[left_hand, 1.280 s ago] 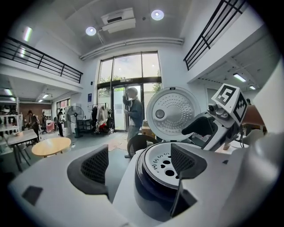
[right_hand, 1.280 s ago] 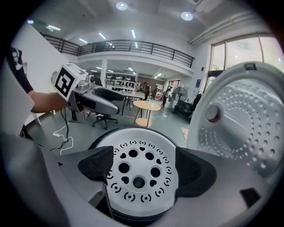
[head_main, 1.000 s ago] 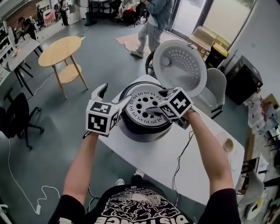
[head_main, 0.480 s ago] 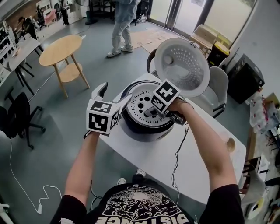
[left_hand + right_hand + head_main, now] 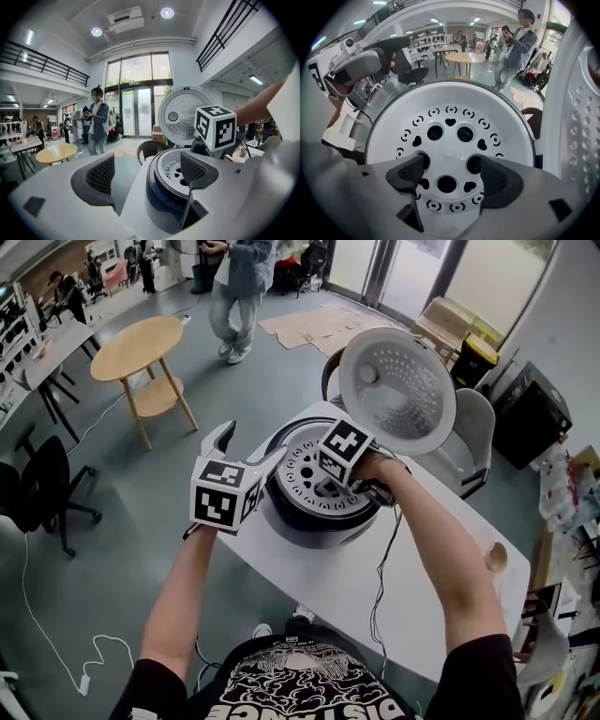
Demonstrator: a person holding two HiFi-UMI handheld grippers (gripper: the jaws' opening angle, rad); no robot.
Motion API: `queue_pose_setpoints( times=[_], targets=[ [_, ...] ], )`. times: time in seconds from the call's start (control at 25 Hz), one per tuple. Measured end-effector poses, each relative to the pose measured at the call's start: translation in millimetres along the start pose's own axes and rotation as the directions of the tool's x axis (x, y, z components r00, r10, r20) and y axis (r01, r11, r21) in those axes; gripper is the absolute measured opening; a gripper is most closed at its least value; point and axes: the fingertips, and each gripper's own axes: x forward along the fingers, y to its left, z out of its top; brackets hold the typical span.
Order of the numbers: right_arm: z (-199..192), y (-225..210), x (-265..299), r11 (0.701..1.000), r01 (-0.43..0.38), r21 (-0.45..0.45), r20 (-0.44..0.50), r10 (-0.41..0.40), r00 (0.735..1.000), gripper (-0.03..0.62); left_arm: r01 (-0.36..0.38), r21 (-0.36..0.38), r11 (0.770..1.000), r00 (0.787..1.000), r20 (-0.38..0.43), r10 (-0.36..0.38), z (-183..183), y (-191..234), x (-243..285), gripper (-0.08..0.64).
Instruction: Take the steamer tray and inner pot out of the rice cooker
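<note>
White steamer tray (image 5: 450, 152) lies flat, holes upward, in the rice cooker (image 5: 309, 526). The right hand-held gripper (image 5: 449, 171) is closing astride its centre, seemingly not yet touching. The left hand-held gripper (image 5: 147, 173) is wide open and empty.

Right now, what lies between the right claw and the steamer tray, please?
Nothing; the right gripper view shows the right claw, jaws closing, astride the middle of the steamer tray.

Left gripper (image 5: 147, 174): jaws apart, nothing between them
Steamer tray (image 5: 171, 168): seated in the rice cooker (image 5: 161, 206) (lid (image 5: 185, 112) raised behind)

steamer tray (image 5: 450, 137): white, heart-and-round holes | rice cooker (image 5: 161, 197): dark navy | round table (image 5: 141, 345): tan
</note>
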Motion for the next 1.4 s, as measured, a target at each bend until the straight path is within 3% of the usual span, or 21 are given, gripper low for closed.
queue_pose_setpoints(
  times=[0.2,0.28,0.6,0.8,0.96,1.2,1.4],
  targets=[
    [2.8,1.0,0.5,1.0,0.004,-0.017,-0.026,-0.004,1.0,0.381,0.0,0.0,1.0,1.0,-0.007,-0.001,-1.9,-0.3,0.0,0.426],
    [1.9,4.8,0.9,1.0,-0.016,-0.015,-0.03,0.016,0.999,0.312,0.0,0.0,1.0,1.0,-0.011,0.0,-4.0,-0.7,-2.1,0.426],
    [-3.7,9.1,-0.1,1.0,-0.018,-0.019,-0.03,0.017,0.999,0.301,0.001,0.002,1.0,1.0,-0.015,-0.001,-8.1,-3.3,-11.5,0.426],
    [11.9,8.8,-4.0,0.999,0.037,-0.028,-0.011,-0.037,0.999,0.296,0.011,0.003,1.0,1.0,-0.002,-0.011,-18.4,10.8,-18.8,0.426],
    [20.5,21.1,-24.8,0.998,0.064,-0.027,0.017,-0.063,0.998,0.296,0.019,0.008,1.0,1.0,0.008,-0.019,-18.3,15.2,-36.4,0.426],
    [-11.9,41.8,-81.9,0.995,0.098,-0.012,0.05,-0.097,0.994,0.295,0.044,0.024,0.999,0.998,0.037,-0.045,-1.7,-24.2,-67.7,0.426],
    [-8.7,55.7,-111.9,0.99,0.14,0.025,0.064,-0.141,0.988,0.295,0.091,0.029,0.995,0.994,0.052,-0.092,-2.3,-21.1,-80.7,0.426]
  ],
)
